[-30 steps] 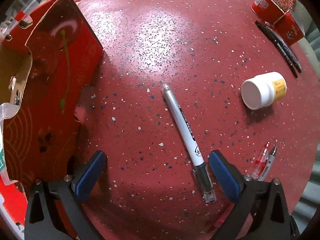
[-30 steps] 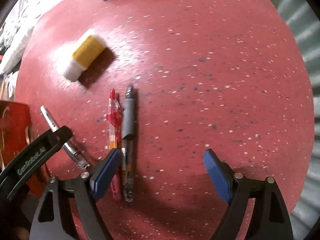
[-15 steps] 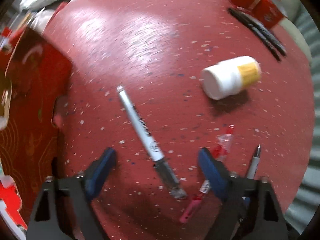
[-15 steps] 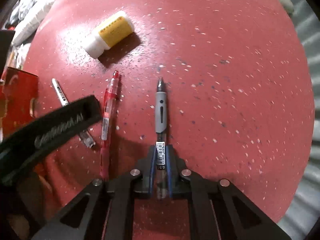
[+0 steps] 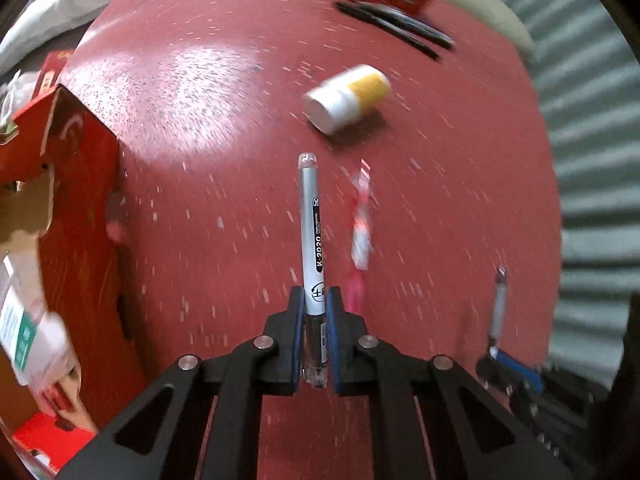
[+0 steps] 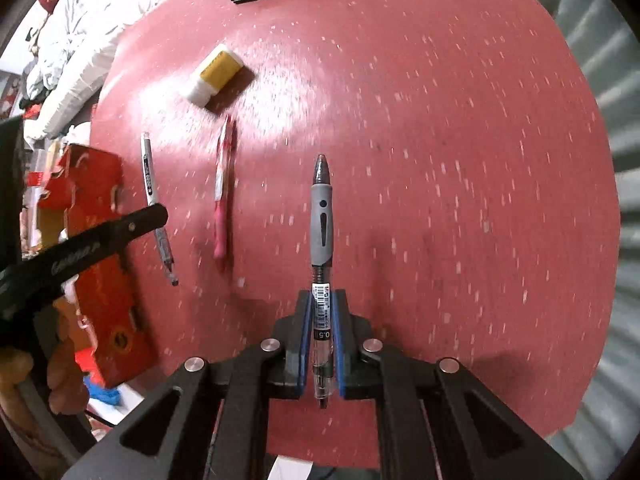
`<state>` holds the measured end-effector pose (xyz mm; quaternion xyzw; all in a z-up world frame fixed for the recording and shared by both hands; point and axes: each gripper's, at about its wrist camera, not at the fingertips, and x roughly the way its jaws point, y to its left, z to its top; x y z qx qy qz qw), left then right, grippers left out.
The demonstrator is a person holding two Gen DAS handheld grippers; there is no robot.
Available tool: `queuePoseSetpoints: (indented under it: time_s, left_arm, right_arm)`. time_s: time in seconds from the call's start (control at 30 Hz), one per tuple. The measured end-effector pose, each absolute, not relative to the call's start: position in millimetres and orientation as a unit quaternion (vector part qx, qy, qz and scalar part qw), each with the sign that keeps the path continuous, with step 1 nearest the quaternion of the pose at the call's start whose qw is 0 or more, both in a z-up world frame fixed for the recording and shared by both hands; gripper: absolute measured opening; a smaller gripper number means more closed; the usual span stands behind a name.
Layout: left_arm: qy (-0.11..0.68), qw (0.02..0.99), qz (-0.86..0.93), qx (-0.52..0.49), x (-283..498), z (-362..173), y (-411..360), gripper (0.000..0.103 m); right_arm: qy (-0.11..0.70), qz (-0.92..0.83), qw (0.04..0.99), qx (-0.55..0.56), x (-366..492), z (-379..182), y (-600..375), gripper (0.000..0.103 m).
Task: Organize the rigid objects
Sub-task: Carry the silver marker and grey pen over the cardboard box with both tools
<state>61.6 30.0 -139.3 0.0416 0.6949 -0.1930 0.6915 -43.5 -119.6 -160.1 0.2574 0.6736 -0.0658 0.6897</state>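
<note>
I am holding a pen in each gripper above a round, speckled red table (image 5: 248, 128). My left gripper (image 5: 315, 320) pinches a silver marker pen (image 5: 312, 224) near its clear end; its jaws have just been closing onto the barrel, which now points straight ahead between the blue pads. My right gripper (image 6: 321, 324) pinches a grey-gripped gel pen (image 6: 321, 216) by its clear barrel, tip pointing away from me.

Left lying on the table are a red pen (image 5: 360, 232), between the two held pens, and a white bottle with a yellow label (image 5: 347, 98) on its side farther off. Black pens (image 5: 394, 28) lie by red boxes at the far edge. An open red cardboard box (image 5: 86, 208) stands just left of my left gripper.

I judge this as the pick-up step, finished for both pens. The next move probably calls for carrying them to wherever pens are gathered, perhaps that box, keeping the grips firm so neither pen swivels.
</note>
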Motion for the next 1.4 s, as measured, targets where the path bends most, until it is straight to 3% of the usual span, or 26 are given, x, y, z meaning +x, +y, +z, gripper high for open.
queuePoseSetpoints:
  time_s: [0.33,0.73,1.1,1.4]
  left_arm:
    - [0.677,0.669,-0.290,0.103,-4,-85,54,0.012]
    - [0.639,0.730,-0.236,0.060,-10,-39,151,0.012]
    - [0.627,0.767,-0.135,0.015,7,-43,252,0.012]
    - [0.628,0.771,-0.101,-0.022,12,-48,290,0.012]
  right_arm:
    - [0.676,-0.043,0.690,0.255,-83,-120,-89,0.011]
    - [0.660,0.027,0.728,0.183,-32,-80,6,0.011]
    - [0.658,0.098,0.738,0.112,8,-61,97,0.011]
    - [0.666,0.139,0.731,0.057,26,-56,147,0.011]
